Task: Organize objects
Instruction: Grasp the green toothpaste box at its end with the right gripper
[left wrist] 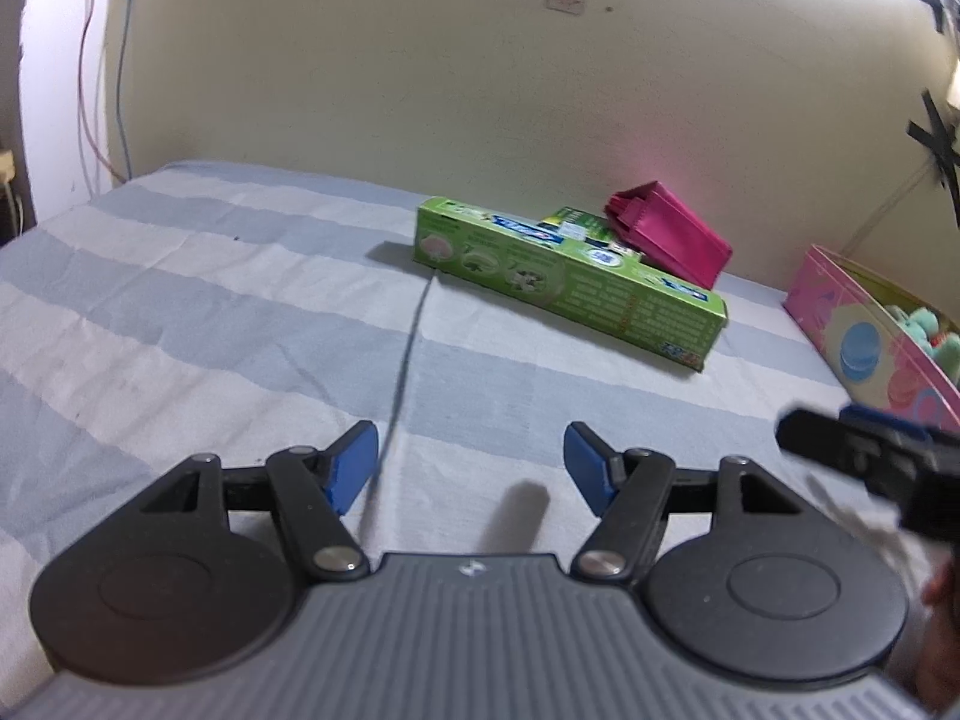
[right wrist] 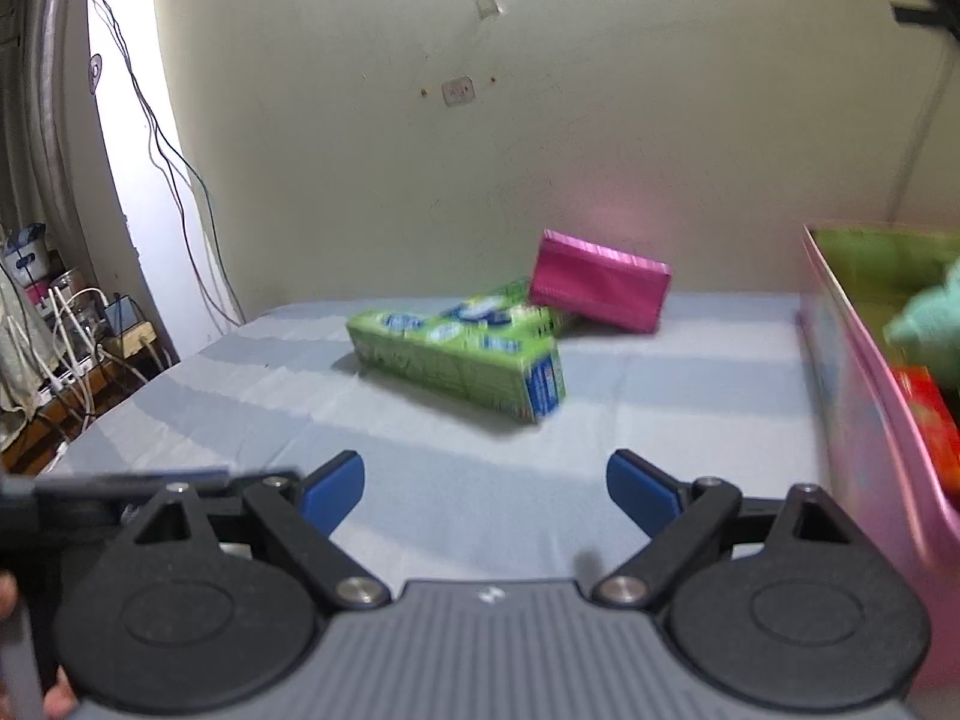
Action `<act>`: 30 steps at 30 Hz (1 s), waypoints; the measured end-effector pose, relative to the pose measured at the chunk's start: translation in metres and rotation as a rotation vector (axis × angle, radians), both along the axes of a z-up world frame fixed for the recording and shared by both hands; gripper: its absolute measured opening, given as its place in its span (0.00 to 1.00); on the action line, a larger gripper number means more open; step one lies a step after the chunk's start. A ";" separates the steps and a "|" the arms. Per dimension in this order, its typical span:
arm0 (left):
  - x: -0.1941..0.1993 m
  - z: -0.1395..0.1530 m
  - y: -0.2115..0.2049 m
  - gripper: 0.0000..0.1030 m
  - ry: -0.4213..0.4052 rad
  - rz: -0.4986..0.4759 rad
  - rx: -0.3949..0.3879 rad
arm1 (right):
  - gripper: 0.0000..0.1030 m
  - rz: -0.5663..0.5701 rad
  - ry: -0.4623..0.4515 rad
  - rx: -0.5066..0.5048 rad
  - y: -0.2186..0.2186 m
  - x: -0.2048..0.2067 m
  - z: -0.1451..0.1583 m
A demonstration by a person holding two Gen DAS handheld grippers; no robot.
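A long green carton (left wrist: 570,282) lies flat on the striped bedsheet (left wrist: 210,300), with a second green carton (left wrist: 576,225) partly hidden behind it. A magenta pouch (left wrist: 672,234) leans on them near the wall. My left gripper (left wrist: 471,468) hovers low over the sheet, well short of the cartons, open and empty. In the right wrist view the green carton (right wrist: 456,354) and the magenta pouch (right wrist: 600,288) lie ahead. My right gripper (right wrist: 486,492) is open with only sheet between its blue pads (right wrist: 333,495).
A pink bin (right wrist: 864,396) stands at the right and holds a teal plush toy (right wrist: 930,324) and a red item (right wrist: 930,426). The same bin (left wrist: 870,348) shows at the right of the left wrist view. Cables and a cluttered shelf (right wrist: 78,336) sit beyond the bed's left edge.
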State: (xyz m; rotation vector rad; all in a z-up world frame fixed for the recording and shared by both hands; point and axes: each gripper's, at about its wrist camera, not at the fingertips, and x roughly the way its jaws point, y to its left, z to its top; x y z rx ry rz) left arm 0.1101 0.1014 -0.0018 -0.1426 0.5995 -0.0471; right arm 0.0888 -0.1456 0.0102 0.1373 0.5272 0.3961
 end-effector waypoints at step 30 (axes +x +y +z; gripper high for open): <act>0.001 0.003 0.016 0.83 0.029 -0.187 -0.284 | 0.30 0.106 0.234 0.122 -0.014 -0.037 -0.013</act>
